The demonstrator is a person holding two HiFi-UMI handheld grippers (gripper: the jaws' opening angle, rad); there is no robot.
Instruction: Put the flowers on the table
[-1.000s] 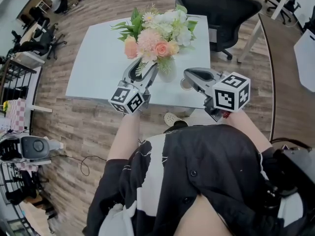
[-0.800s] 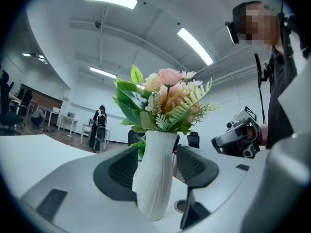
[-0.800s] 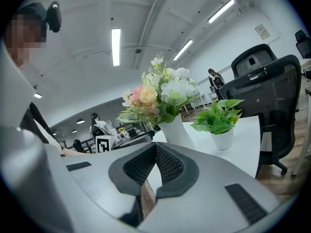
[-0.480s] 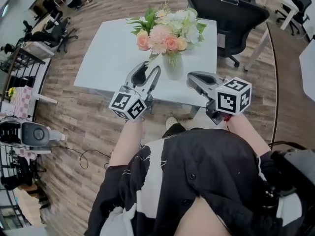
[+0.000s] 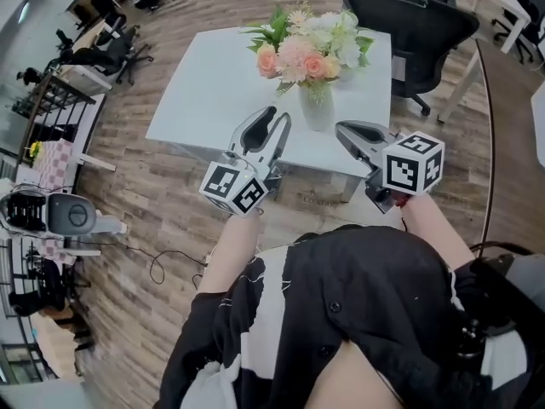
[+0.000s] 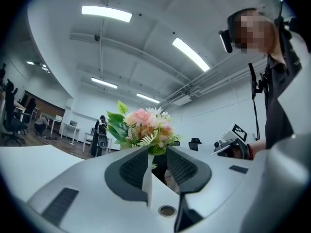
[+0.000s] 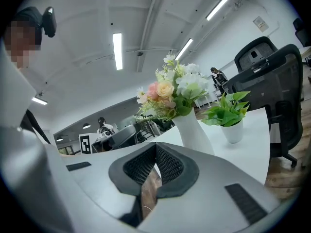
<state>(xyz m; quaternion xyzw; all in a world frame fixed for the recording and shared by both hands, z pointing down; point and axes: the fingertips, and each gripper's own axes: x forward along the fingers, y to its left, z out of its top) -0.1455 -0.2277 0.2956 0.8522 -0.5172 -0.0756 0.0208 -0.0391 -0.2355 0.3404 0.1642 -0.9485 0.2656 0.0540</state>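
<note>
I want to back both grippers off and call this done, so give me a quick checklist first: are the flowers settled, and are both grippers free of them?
1. Vase of flowers upright on the table: ok.
2. Vase base fully on the tabletop, not over the near edge: ok.
3. Left gripper apart from the vase: ok; its jaws are closing with nothing between them.
4. Right gripper apart from the vase: ok; shut and empty.
5. Small potted plant beside the vase upright: ok.
</note>
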